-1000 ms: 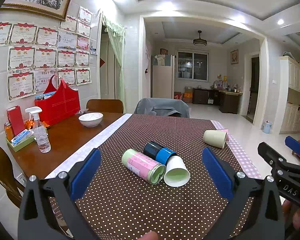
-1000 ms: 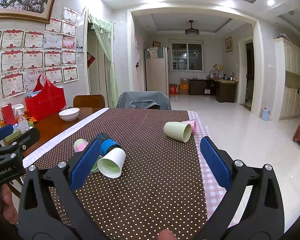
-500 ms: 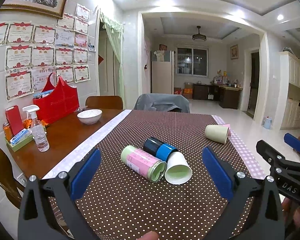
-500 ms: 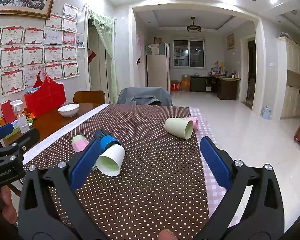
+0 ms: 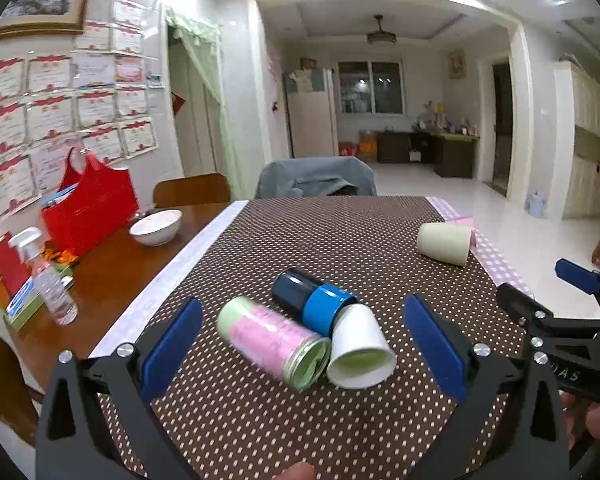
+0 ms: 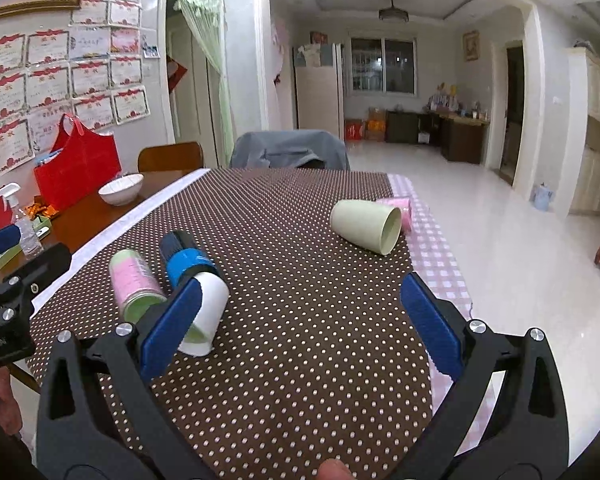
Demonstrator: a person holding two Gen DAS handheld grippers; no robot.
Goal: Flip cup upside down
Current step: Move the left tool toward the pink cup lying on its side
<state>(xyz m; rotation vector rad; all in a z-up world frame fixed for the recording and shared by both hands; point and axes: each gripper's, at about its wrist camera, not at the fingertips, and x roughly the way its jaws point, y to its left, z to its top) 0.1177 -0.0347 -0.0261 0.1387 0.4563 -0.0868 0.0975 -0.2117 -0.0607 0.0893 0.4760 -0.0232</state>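
Several cups lie on their sides on the brown dotted tablecloth (image 5: 340,232). A pink-and-green cup (image 5: 272,340), a dark blue cup (image 5: 312,300) and a white cup (image 5: 358,348) lie together just ahead of my open, empty left gripper (image 5: 300,344). A pale green cup (image 6: 366,224) and a pink cup (image 6: 396,210) behind it lie at the cloth's right edge, well ahead of my open, empty right gripper (image 6: 300,328). The white cup (image 6: 204,312) sits partly behind the right gripper's left finger. The pale green cup also shows in the left wrist view (image 5: 444,244).
A white bowl (image 5: 155,227), a red bag (image 5: 90,208), a spray bottle (image 5: 48,280) and a small tray of items stand on the bare wood at the left. Chairs (image 5: 316,178) stand at the far end. The table's right edge (image 6: 440,264) drops to the floor.
Both grippers have moved forward and lower towards the table; the cups appear closer. Both grippers stay open. The cups have not moved.
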